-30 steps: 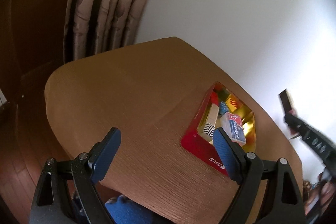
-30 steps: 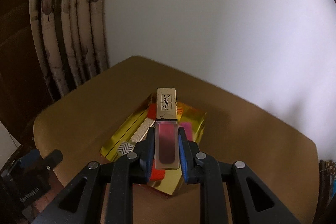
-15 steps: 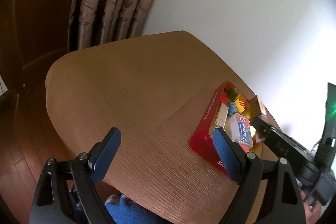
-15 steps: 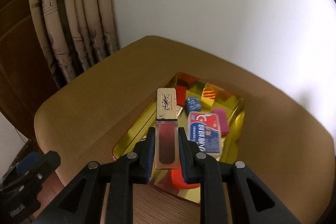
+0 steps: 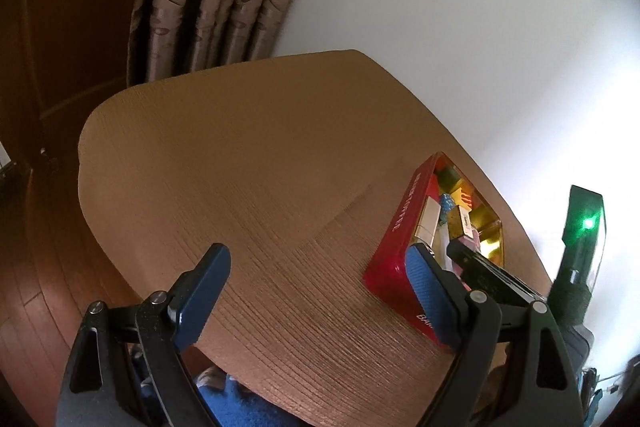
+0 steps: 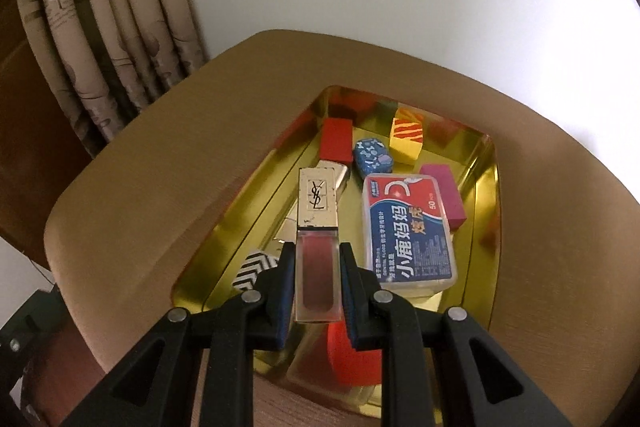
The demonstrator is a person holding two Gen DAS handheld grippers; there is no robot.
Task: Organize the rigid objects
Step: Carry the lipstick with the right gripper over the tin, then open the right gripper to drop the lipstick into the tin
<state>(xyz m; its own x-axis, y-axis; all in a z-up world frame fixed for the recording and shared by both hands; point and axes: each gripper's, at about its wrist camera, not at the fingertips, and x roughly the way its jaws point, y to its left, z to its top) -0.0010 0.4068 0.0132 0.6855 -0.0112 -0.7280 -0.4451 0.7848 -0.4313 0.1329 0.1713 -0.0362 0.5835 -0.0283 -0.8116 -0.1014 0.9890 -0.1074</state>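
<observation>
Your right gripper [image 6: 318, 277] pinches the lip gloss [image 6: 317, 227]; set it flat along the tin [image 6: 486, 187]'s left wall, left gripper [image 5: 316, 291] spread.

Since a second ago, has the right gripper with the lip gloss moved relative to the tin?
Yes. The right gripper, shut on the lip gloss, has come down closer over the gold tin, which now fills its view.

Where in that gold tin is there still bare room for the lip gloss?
The tin is bare along its left strip, between the wall and the floss box, beneath the lip gloss in the right gripper. The far end is crowded with blocks. The table left of the tin is bare too.
</observation>
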